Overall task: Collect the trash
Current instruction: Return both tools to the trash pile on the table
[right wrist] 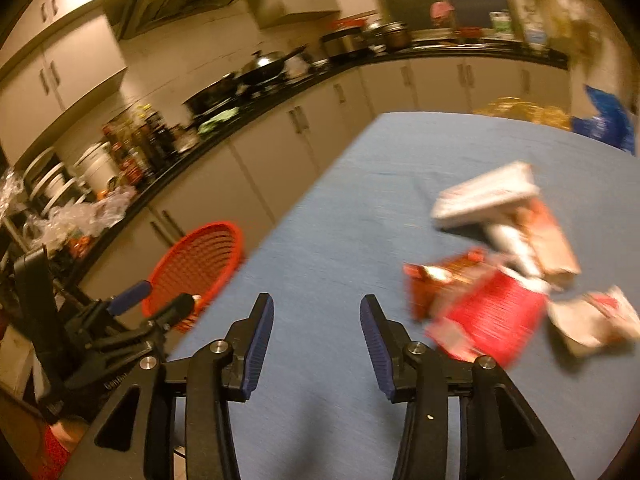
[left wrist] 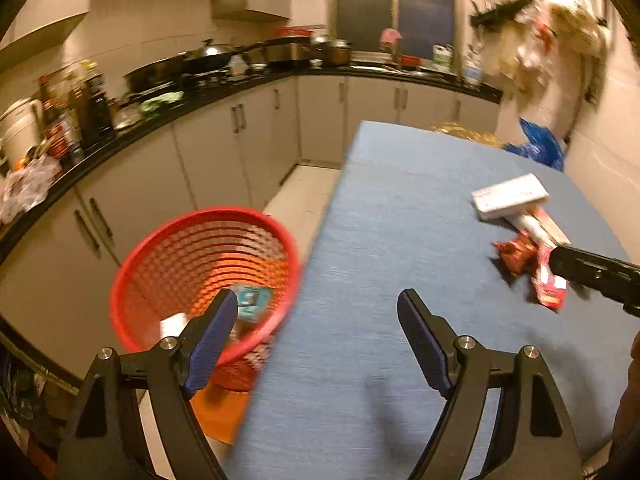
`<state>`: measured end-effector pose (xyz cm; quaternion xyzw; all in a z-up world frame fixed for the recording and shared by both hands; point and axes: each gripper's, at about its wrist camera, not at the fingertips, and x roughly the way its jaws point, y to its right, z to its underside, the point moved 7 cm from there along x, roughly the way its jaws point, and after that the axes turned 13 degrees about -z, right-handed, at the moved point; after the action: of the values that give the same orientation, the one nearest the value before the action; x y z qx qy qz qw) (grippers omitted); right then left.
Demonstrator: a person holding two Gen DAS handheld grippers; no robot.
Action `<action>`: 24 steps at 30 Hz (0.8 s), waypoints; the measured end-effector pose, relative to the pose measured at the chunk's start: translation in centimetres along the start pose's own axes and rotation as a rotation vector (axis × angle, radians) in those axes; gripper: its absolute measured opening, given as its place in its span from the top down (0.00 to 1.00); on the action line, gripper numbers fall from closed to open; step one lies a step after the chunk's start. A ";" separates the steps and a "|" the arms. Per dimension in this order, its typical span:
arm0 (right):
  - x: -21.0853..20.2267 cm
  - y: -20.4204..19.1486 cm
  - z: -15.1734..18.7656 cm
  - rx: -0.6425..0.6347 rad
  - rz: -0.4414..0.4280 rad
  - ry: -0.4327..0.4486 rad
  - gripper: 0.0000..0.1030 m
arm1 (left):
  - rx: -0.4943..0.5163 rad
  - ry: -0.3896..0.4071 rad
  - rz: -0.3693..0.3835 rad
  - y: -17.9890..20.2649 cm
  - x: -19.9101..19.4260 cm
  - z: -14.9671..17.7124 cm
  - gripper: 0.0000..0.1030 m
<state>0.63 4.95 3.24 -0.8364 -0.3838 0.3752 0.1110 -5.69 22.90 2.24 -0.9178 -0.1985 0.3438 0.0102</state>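
With both the left gripper (left wrist: 316, 306) and the right gripper (right wrist: 317, 310) parted and empty, the light, crinkly red wrapper (right wrist: 486, 314) lies in the trash pile at the table's (left wrist: 400, 220) right and is best pinched at a raised, crumpled edge.

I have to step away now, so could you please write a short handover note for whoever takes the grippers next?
Left gripper: open, empty, by the table edge above the red basket.
Right gripper: open, empty, over the blue table.
Done: a few pieces already lie in the basket, including a small teal box.
Left: the pile on the table, namely a white box, a red packet and crumpled wrappers. It lies ahead and to the right of the right gripper.
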 end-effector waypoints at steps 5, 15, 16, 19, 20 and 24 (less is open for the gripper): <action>-5.4 5.3 0.5 0.112 0.053 0.095 0.52 | 0.077 0.005 0.069 5.5 -1.1 -0.1 0.21; -12.0 12.0 2.1 0.249 0.112 0.200 0.52 | 0.225 -0.029 0.267 16.7 -1.5 -0.7 0.21; -12.2 12.2 2.2 0.254 0.111 0.202 0.52 | 0.238 -0.034 0.272 17.5 -1.4 -0.7 0.21; -12.5 12.9 2.4 0.272 0.109 0.208 0.52 | 0.268 -0.041 0.304 19.9 -0.7 -1.0 0.31; -12.7 13.1 2.6 0.277 0.108 0.211 0.52 | 0.283 -0.051 0.306 20.5 -0.3 -1.0 0.37; -13.6 14.1 2.9 0.296 0.111 0.229 0.52 | 0.324 -0.087 0.302 22.7 1.2 -0.7 0.49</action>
<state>0.67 -14.80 1.97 -0.8680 -0.2626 0.3357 0.2549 3.70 2.51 -1.52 -0.9078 -0.0011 0.4081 0.0972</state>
